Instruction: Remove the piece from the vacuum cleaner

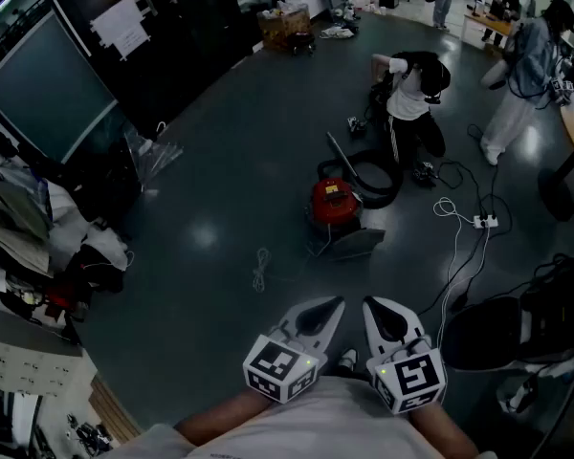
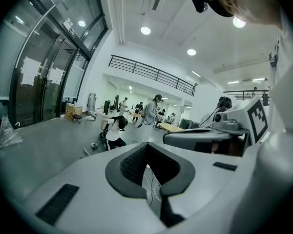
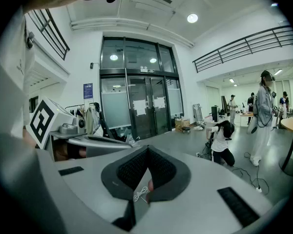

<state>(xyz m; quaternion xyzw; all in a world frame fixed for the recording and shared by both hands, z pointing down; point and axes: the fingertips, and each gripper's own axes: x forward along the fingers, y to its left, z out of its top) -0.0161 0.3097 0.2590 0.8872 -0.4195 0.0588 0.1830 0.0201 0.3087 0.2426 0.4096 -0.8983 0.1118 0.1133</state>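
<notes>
Vacuum cleaner (image 1: 335, 202), a red canister, sits on the dark floor (image 1: 220, 208) just right of the frame's centre in the head view. Its black hose (image 1: 373, 175) curls round its upper right side, and a flat grey floor head (image 1: 349, 245) lies just below it. Which piece is meant cannot be told at this size. Both hand-held tools are low in the frame, well apart from the machine and touching nothing. The left gripper (image 1: 316, 316) points up the frame toward the floor head, with the right gripper (image 1: 390, 319) just beside it. Each one's own view shows its jaws clenched together with nothing between them, only floor and cable seen past them. A cardboard box (image 1: 285, 25) stands at the top centre, with things heaped in it that are too small to make out. A person (image 1: 411, 98) crouches just above the hose, and a white power strip (image 1: 485, 221) lies to the right of the machine.
</notes>
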